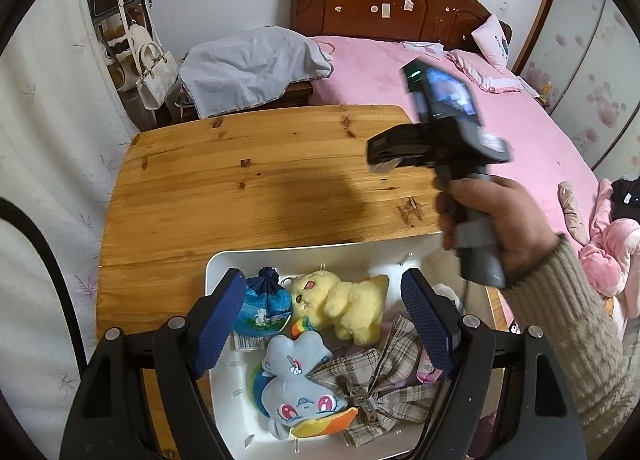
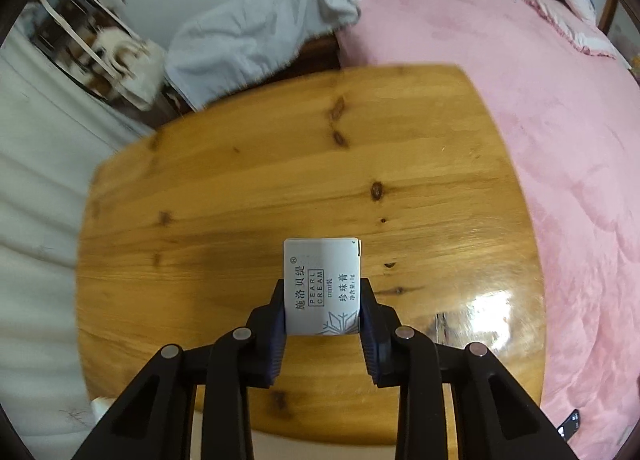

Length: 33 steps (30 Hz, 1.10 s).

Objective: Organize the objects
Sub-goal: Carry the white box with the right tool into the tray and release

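Right gripper [image 2: 323, 302]: jaws closed on the pearl cream box [image 2: 322, 284], pads pressing its two narrow sides, printed face up toward the camera. Box held clear of the counter [image 2: 224, 196], pitched steeply down — prob. carried for a drop-off, destination not shown in the right wrist view.

Left gripper [image 1: 324, 324]: jaws wide apart, nothing between the pads; hovers above the white bin [image 1: 224, 260] at the counter's near edge. Likely on standby, no grasp begun.

Bin contents: yellow plush [image 1: 352, 304], blue pouch [image 1: 264, 308], blue pony plush [image 1: 296, 384], plaid bow [image 1: 376, 380] — soft items grouped tog., so bin prob. serves as the collection point. Remaining counter surface bare. Bed [image 1: 480, 108] just beyond the counter.
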Available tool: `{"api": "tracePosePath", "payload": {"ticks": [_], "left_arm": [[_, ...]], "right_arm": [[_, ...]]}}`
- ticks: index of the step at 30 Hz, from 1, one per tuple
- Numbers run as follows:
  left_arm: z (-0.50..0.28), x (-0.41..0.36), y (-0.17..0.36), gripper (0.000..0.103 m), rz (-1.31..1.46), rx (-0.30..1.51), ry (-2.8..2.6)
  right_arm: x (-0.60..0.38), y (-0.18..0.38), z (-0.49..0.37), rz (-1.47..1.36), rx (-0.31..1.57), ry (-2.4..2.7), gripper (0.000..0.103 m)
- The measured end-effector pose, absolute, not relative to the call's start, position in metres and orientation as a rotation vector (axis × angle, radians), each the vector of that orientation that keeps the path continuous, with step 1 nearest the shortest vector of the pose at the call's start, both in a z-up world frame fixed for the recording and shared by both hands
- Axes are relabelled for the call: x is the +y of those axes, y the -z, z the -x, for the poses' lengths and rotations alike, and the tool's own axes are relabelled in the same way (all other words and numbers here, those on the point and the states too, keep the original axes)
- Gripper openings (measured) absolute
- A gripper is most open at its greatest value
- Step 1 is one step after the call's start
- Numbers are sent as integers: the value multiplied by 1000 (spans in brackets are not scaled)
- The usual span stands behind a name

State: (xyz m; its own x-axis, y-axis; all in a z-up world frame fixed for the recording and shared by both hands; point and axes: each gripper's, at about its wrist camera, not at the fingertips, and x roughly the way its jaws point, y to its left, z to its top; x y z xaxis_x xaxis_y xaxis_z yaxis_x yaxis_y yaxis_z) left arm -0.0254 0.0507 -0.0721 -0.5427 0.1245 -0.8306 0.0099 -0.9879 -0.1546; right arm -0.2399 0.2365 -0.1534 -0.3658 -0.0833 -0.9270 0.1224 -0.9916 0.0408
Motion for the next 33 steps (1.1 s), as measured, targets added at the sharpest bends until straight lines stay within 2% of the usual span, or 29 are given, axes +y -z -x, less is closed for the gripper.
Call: {"api": "tracePosePath", "payload": {"ticks": [8,19,26,33], "left_arm": [[11,50,71,83,1474,-225,-2702],[-12,57,56,83,1442,-201,-2725],[-29,59,49,83,1420,-173,-2748],[-37,57,68,83,1506,-199,-2739]], "right_arm": [[227,77,143,-1356,11,2554,32],[233,11,41,-1106,-8,2566,32],[230,2,-5,-1059,51,2541,32],[235,17,-33,-1098,85,2512,33]]}}
